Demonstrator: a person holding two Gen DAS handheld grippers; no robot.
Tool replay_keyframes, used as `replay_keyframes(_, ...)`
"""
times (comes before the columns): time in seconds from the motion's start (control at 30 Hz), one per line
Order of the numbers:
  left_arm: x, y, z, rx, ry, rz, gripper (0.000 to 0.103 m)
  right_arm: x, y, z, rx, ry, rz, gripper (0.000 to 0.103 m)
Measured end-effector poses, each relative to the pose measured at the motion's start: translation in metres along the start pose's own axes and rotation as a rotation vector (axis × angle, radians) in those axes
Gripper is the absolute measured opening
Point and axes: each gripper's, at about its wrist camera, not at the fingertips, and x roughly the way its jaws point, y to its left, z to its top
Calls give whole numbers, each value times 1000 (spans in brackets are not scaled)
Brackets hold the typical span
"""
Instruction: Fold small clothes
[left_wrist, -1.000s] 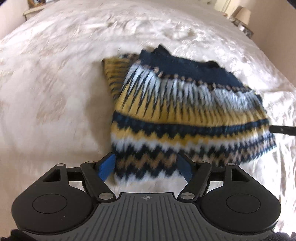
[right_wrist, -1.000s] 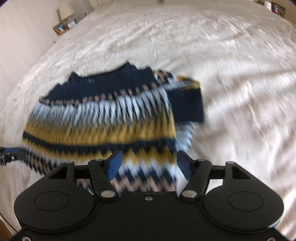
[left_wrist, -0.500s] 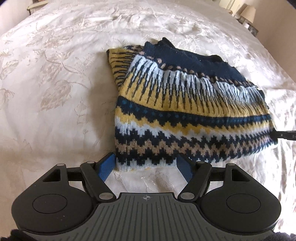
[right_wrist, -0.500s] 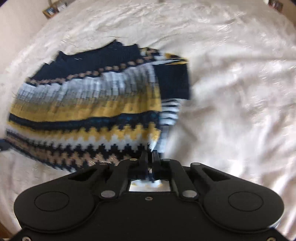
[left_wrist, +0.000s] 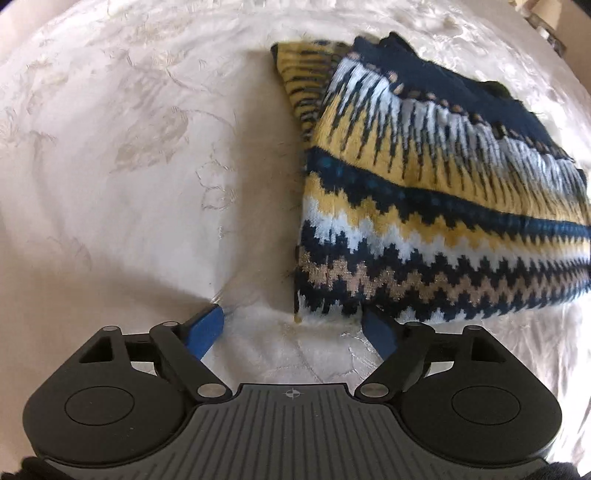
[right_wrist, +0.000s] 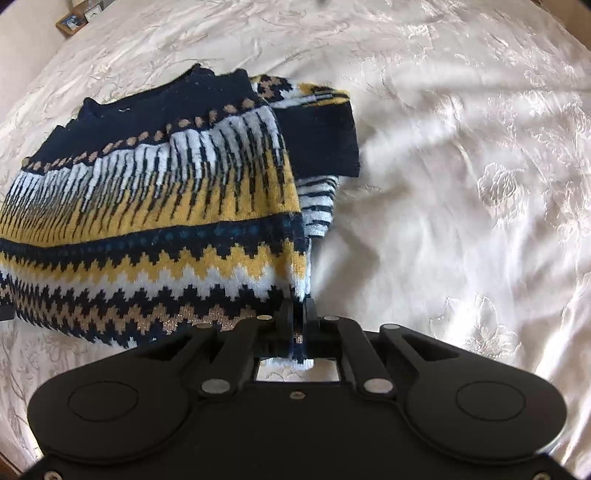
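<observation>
The right tongs (right_wrist: 298, 314) are clamped on the sweater (right_wrist: 155, 206) hem's corner; the left tongs (left_wrist: 295, 325) have just been spreading, straddling the opposite corner to lift together.

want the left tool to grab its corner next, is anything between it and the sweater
Nothing visible. The left tool stands open, its jaws having just widened, with the sweater corner just ahead of them and only bare bedspread between. The right tool is shut on the opposite corner.
</observation>
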Motion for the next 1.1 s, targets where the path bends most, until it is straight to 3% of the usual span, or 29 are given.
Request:
replay_keyframes(0.1,-23,-8,-3,12,-37,20,81,-16,1,0,11,-50,-6,36)
replay_keyframes(0.13,-33,-11,-2,6,-62,13,81,-24,2,0,17,-74,-8,53)
replay_keyframes(0.17,-44,-15,-1,0,-89,3,81,-33,2,0,24,-107,-3,61)
replay_keyframes(0.3,-68,-46,17,23,-177,-63,81,-55,16,8,5,-180,41,62)
replay_keyframes(0.4,-59,-77,38,81,-190,-106,81,-53,40,22,-47,-186,92,63)
replay_keyframes(0.57,-34,-124,57,196,-181,-100,82,-30,86,46,-163,-161,140,69)
replay_keyframes(0.7,0,-149,74,294,-155,-52,82,-6,98,54,-239,-117,127,69)
replay_keyframes(0.77,17,-152,79,330,-133,-19,82,6,96,53,-274,-90,89,69)
replay_keyframes(0.87,43,-148,81,329,-86,-12,93,27,84,51,-284,-35,46,70)
replay_keyframes(0.9,45,-145,81,320,-88,-15,97,32,80,49,-275,-31,53,71)
replay_keyframes(1.1,33,-137,80,258,-101,-46,96,23,62,45,-225,-62,139,76)
